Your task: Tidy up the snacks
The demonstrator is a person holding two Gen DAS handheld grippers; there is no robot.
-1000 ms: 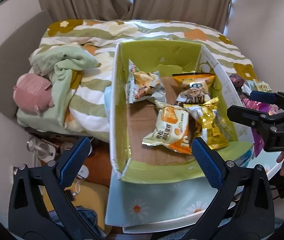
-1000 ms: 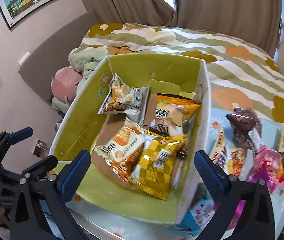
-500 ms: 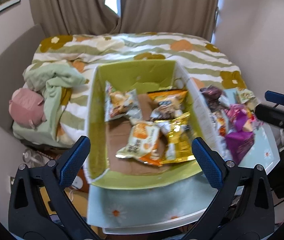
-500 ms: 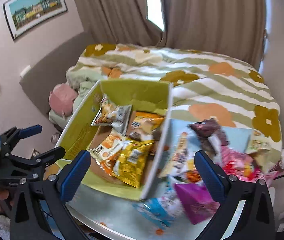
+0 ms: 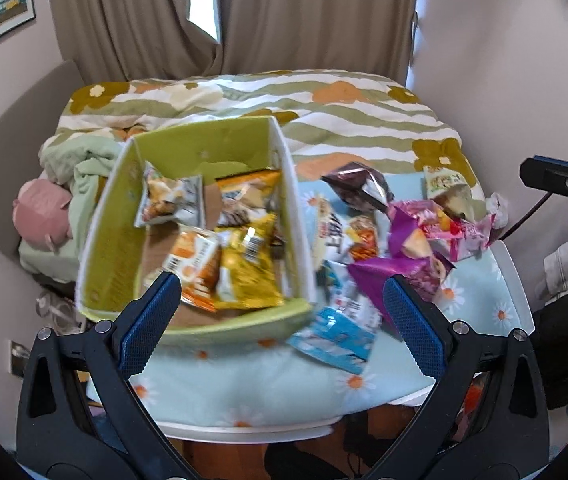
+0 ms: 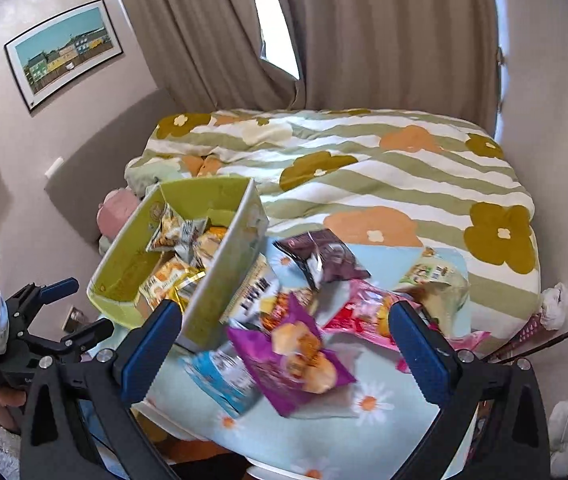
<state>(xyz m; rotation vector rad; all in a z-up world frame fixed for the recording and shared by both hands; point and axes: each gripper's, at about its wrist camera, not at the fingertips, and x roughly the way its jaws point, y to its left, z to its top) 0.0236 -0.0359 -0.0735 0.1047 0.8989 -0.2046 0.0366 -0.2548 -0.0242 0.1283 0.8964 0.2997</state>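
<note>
Left gripper (image 5: 280, 312) jaws wide, empty, above the box's (image 5: 100, 216) near edge; box at bench (image 5: 268, 384) left, four packets inside; loose snacks (image 6: 296, 344) piled right of it; right gripper (image 6: 284, 344) jaws wide, empty, over the purple packet (image 6: 284, 364). Judged: between picks; next calls for closing on that packet. Writing blurred, unreadable.

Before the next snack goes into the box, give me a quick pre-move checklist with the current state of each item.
1. Left gripper empty, jaws open: ok.
2. Right gripper empty, jaws open: ok.
3. Green box upright with room inside: ok.
4. Loose snacks within view beside the box, purple bag nearest the right gripper: ok.
5. Sharp view of the purple bag: not ok, motion blur.
6. Blue packet fully on the table: cannot tell.
</note>
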